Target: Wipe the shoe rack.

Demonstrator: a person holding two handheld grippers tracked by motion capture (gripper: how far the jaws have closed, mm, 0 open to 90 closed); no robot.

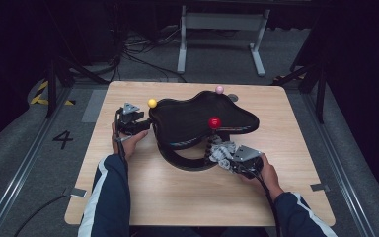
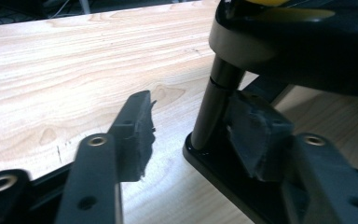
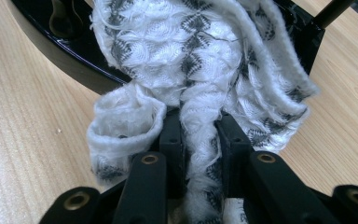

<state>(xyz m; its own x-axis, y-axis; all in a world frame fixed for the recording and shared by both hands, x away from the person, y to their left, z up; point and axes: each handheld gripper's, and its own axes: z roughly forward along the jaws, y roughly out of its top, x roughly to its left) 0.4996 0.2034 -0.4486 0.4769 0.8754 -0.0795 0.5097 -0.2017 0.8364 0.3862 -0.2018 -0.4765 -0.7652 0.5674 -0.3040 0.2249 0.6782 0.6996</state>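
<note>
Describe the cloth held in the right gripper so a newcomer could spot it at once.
On the light wooden table, a glossy black curved stand with ball-tipped posts sits mid-table. At its near edge, the right gripper is shut on a white fluffy knitted cloth with a dark grey diamond pattern. It is the one soft, pale thing among hard black parts and the coloured balls.

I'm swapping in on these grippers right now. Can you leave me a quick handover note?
Left gripper: open, jaws either side of the stand's black post, not pressing it.
Right gripper: shut on the white patterned knitted cloth.
Things: black tiered stand mid-table; the cloth lies against its lower base at the near right.
Done: cloth gripped.
Left: probably steady the post again and put the cloth where it belongs.
</note>
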